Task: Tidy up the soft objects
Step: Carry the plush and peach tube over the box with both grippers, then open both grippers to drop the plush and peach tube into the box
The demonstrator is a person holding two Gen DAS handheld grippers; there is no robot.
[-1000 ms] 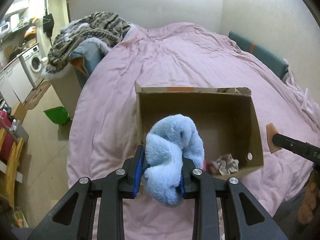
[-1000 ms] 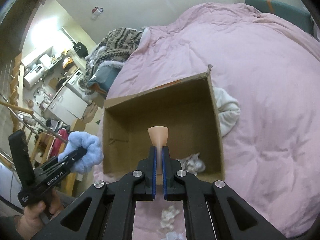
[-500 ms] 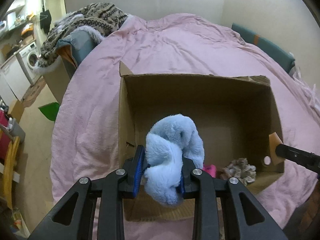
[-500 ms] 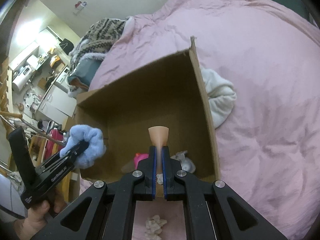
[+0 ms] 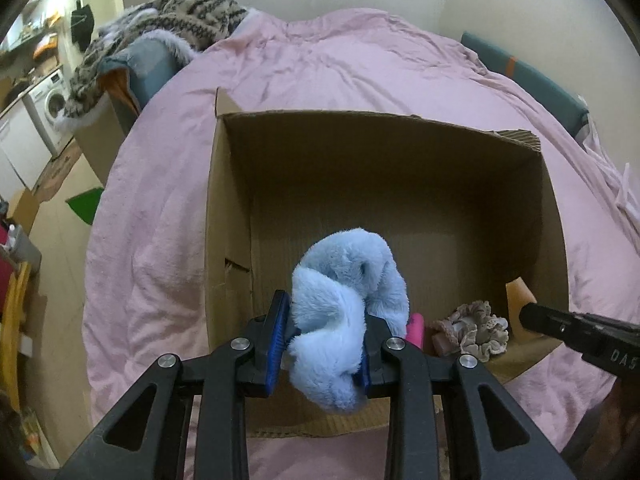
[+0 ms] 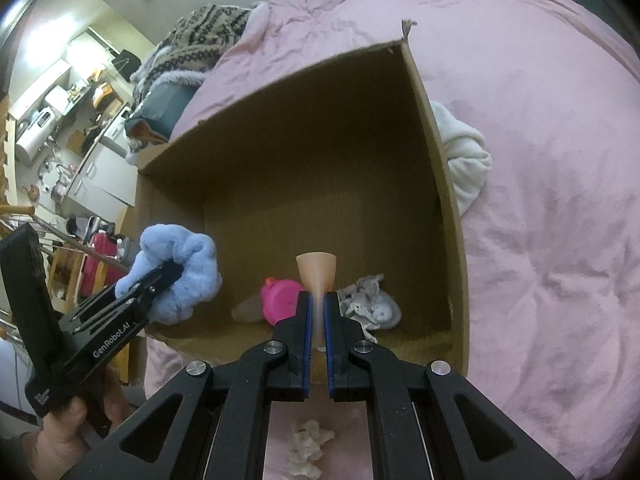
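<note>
An open cardboard box [image 5: 228, 216] [image 6: 448, 184] stands on the pink bed. My left gripper [image 5: 324, 340] [image 6: 160, 280] is shut on a fluffy light-blue soft toy [image 5: 344, 296] [image 6: 180, 268] and holds it over the box's near left part. My right gripper [image 6: 318, 308] [image 5: 532, 316] is shut on a thin peach-coloured soft piece [image 6: 316, 272] [image 5: 518, 296] over the box's near right part. Inside the box lie a pink object [image 6: 280, 300] [image 5: 416, 328] and a beige lacy scrunchie [image 5: 472, 332] [image 6: 372, 304].
A white cloth bundle [image 6: 464, 160] lies on the pink duvet [image 5: 360, 64] beside the box's right wall. A small white scrunchie [image 6: 308, 444] lies on the bed under my right gripper. A patterned blanket pile [image 5: 160, 24] is at the bed's far left; floor and appliances lie left.
Both grippers moved forward over the box with their loads. The box fills more of both views, and the pink object and scrunchie inside have come into view.
</note>
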